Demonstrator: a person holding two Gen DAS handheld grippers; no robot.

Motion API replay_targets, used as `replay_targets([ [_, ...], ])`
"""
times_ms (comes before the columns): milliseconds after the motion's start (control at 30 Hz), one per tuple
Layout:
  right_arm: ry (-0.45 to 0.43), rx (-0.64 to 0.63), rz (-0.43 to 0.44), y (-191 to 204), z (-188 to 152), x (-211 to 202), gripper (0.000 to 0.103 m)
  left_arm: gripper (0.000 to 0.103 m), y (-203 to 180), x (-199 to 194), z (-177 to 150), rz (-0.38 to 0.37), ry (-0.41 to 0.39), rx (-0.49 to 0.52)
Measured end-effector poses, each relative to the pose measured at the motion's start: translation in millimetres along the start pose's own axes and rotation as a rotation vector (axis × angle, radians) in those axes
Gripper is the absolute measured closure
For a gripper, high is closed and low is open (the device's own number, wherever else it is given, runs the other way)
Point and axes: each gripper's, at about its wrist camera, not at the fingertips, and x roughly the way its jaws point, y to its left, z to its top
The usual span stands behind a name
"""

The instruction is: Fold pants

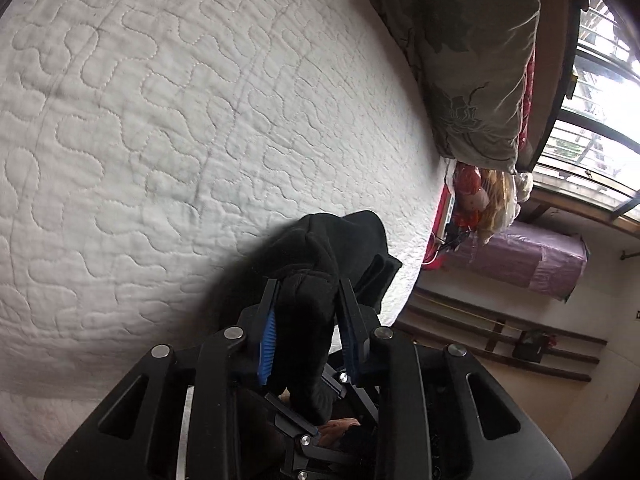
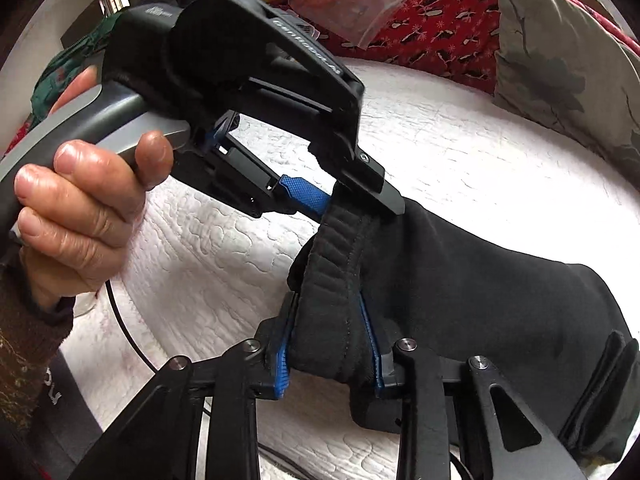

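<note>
I see the white quilted bed [image 1: 168, 128] filling the upper left of the left wrist view, with a grey pillow [image 1: 476, 60] at the upper right. The black pants [image 2: 460, 280] hang across the centre and right of the right wrist view, above the bed. My right gripper [image 2: 328, 320] pinches the waistband at lower centre. My left gripper [image 2: 352, 200] clamps the same band higher up, held by a hand [image 2: 76, 216] at left.

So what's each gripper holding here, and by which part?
Both hold the black pants at the ribbed waistband: the right gripper and left gripper are clamped on it.
</note>
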Motion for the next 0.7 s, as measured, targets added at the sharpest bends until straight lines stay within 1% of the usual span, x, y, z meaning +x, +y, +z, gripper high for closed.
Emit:
replay_targets([
  [200,-0.048,0.035,0.046,-13,-12,-43,0.073,0.079,-38,11,-25,0.009,-0.022,-0.023],
  [300,-0.071,0.067,0.068,-24,-20,-62,0.073,0.079,-56,26,-33,0.014,-0.025,-0.036],
  [400,-0.094,0.117,0.093,-45,-27,-82,0.073,0.079,-80,44,-39,0.027,-0.021,-0.040],
  [533,-0.117,0.208,0.139,-81,-39,-105,0.073,0.079,-121,81,-44,0.058,-0.004,-0.029],
  [700,-0.152,0.342,0.195,-139,-60,-129,0.073,0.079,-165,149,-45,0.151,0.037,0.001],
])
